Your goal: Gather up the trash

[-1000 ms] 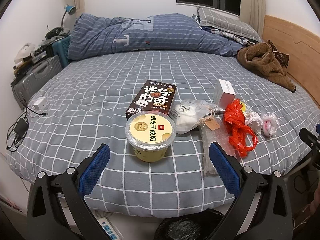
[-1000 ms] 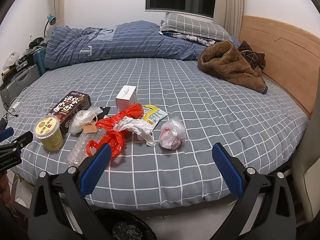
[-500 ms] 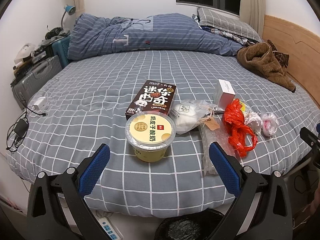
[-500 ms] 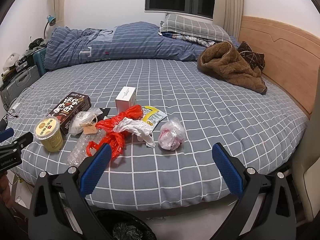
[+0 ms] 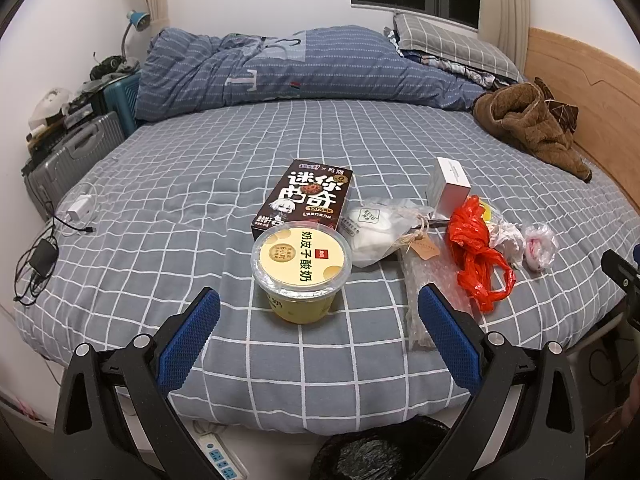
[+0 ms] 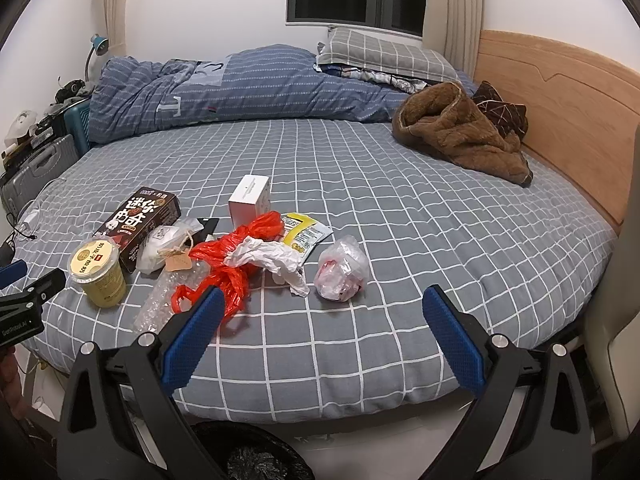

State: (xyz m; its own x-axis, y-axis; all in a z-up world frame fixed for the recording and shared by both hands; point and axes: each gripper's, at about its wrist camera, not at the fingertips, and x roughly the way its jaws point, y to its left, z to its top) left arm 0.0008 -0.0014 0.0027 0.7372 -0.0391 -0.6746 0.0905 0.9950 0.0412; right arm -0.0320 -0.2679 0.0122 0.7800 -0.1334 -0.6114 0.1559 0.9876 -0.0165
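Trash lies on the near part of the bed: a yellow yogurt cup [image 5: 301, 276] [image 6: 97, 274], a dark snack box [image 5: 306, 199] [image 6: 138, 227], a white wrapped pouch [image 5: 376, 230], bubble wrap [image 5: 430, 280], a red plastic bag [image 5: 476, 256] [image 6: 230, 258], crumpled tissue [image 6: 274, 258], a yellow packet [image 6: 304, 232], a small white box [image 6: 249, 200] and a balled clear bag [image 6: 342, 270]. My left gripper [image 5: 318, 324] is open, just short of the cup. My right gripper [image 6: 320, 326] is open, short of the clear bag. A black-lined bin [image 6: 256, 458] [image 5: 380, 456] sits below the bed edge.
A folded blue duvet [image 5: 304, 68] and pillow [image 6: 384, 56] lie at the back, a brown fleece [image 6: 460, 132] by the wooden headboard [image 6: 560, 92]. Suitcases [image 5: 68, 160] stand left; chargers and cables [image 5: 60, 224] lie on the bed's left edge. A power strip [image 5: 220, 456] lies on the floor.
The right wrist view has shifted slightly; the trash sits a touch lower and nearer. The left gripper and all objects have not visibly moved.
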